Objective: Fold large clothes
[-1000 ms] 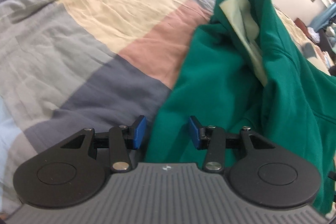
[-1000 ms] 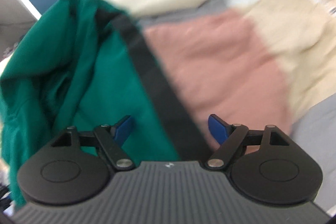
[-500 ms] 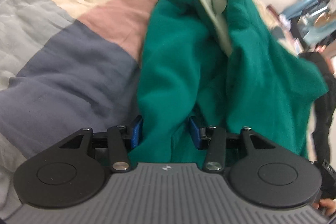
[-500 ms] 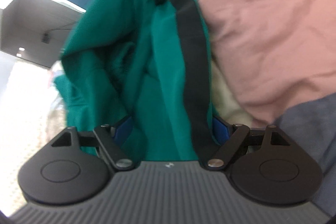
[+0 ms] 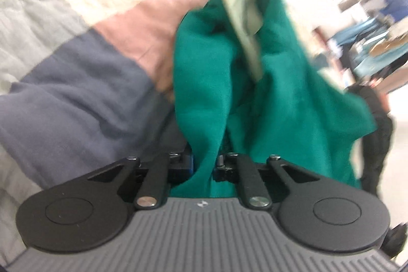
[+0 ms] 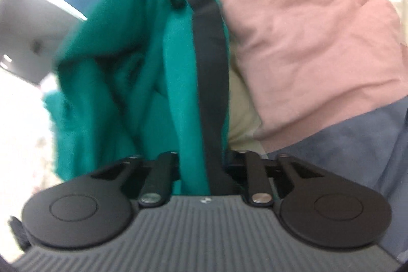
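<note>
Green fleece garment [image 5: 275,98] pinched at two places, bunched and raised over a patchwork bed cover.

The green garment, with a pale beige patch [image 5: 244,17] on one fold and a broad black band [image 6: 210,55] along one edge, hangs in gathered folds between both tools. The left gripper [image 5: 204,166] has just been closing, and its blue-padded jaws now clamp a narrow fold of green cloth. The right gripper [image 6: 204,165] has likewise just been closing, and it grips the green fabric together with the black band. Below and beside the garment lies the quilted cover [image 5: 76,93] in grey, pink, cream and slate blocks. Beyond it the room is blurred.
</note>
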The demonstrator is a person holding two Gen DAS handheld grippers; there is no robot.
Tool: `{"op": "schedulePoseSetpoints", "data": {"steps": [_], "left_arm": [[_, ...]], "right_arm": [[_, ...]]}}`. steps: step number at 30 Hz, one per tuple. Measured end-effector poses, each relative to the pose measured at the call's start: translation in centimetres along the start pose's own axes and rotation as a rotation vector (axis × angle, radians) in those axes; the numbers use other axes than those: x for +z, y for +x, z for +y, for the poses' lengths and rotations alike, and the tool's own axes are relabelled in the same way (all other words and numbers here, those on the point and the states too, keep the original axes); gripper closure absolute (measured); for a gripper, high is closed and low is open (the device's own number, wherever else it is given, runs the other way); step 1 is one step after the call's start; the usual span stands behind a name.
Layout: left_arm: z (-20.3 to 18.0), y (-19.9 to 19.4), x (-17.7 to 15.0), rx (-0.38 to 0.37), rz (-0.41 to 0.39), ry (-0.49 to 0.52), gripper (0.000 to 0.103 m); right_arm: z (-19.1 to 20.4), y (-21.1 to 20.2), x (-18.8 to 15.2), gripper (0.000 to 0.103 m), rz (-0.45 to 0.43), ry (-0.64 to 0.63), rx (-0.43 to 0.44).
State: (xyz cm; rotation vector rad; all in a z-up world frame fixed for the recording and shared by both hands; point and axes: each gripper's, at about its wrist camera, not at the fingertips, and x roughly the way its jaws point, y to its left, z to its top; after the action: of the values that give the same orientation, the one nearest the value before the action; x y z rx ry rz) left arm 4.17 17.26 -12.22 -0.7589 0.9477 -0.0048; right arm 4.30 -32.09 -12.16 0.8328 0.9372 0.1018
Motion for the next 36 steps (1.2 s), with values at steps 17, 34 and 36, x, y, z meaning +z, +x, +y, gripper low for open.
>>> {"op": "schedulePoseSetpoints", "data": {"steps": [17, 34, 36], "left_arm": [[-0.9, -17.5, -0.7, -0.241, -0.058, -0.064, 0.091], [-3.6, -10.1, 7.0, -0.335, -0.194, -0.212, 0.088], [-3.6, -7.8, 8.5, -0.327, -0.203, -0.227, 0.088]], "right_arm": [[2.0, -14.6, -1.6, 0.094, -0.108, 0.028, 0.496], [3.9, -6.5, 7.5, 0.091, -0.144, 0.299, 0.370], [3.5, -4.4, 8.9, 0.091, -0.149, 0.338, 0.340]]}}
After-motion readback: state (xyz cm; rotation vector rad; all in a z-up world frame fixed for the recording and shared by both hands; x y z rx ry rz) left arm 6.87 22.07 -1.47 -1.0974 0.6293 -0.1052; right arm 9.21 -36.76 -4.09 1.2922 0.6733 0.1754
